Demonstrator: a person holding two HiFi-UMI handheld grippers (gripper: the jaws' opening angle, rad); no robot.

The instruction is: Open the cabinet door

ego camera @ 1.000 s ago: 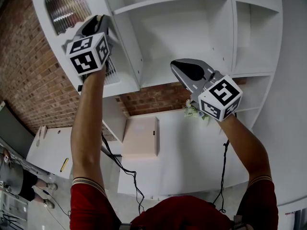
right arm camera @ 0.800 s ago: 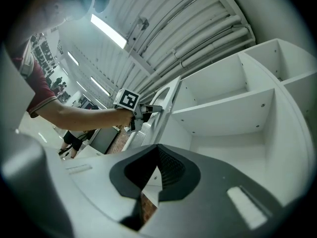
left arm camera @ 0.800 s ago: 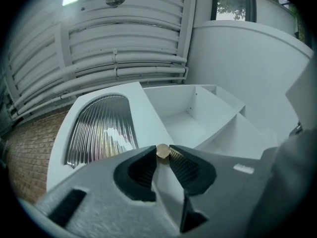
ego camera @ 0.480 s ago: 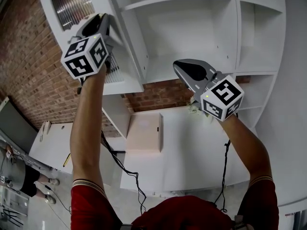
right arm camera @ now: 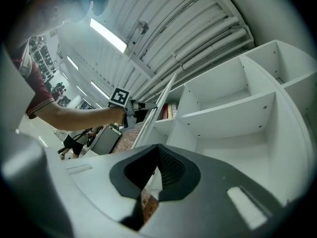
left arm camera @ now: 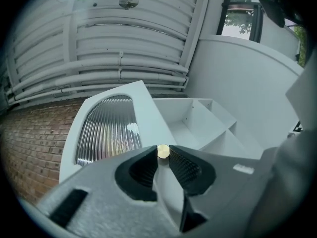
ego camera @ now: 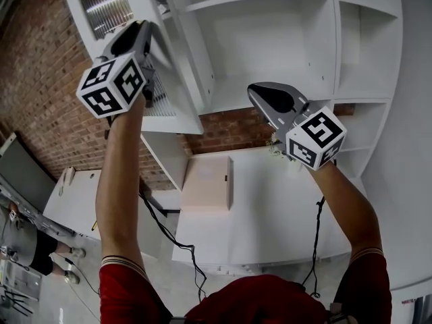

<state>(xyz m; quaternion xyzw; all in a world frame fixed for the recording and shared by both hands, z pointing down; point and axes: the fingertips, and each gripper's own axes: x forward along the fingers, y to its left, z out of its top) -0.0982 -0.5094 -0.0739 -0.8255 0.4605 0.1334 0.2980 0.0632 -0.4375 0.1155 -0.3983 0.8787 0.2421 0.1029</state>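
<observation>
- The door [ego camera: 177, 117] is seen at the cabinet's [ego camera: 283, 46] left end, hinged out from the carcass and standing partly open; its arched pane of ribbed glass [ego camera: 101, 5] is turned toward the brick wall [ego camera: 40, 79].
- A small brass knob [left arm camera: 163, 151] is carried on the door's free edge, just beside the glass.
- The knob is pinched between the two jaw tips of the left gripper [ego camera: 144, 27], so that gripper is clamped on the door's edge; in the left gripper view the knob is seen right at the tips, with the door panel [left arm camera: 143, 113] beyond it.
- From the right gripper view the door is seen edge-on, with the left gripper [right arm camera: 136, 105] at its edge and red books [right arm camera: 167, 111] in the compartment behind it.
- The right gripper [ego camera: 253, 91] is held well apart from the door, to its right, in front of the open shelves [ego camera: 270, 2]; its jaws are pressed together with nothing between them [right arm camera: 157, 155].
- Below the cabinet a white counter [ego camera: 270, 208] is seen, and a beige box [ego camera: 209, 184] is set on it.
</observation>
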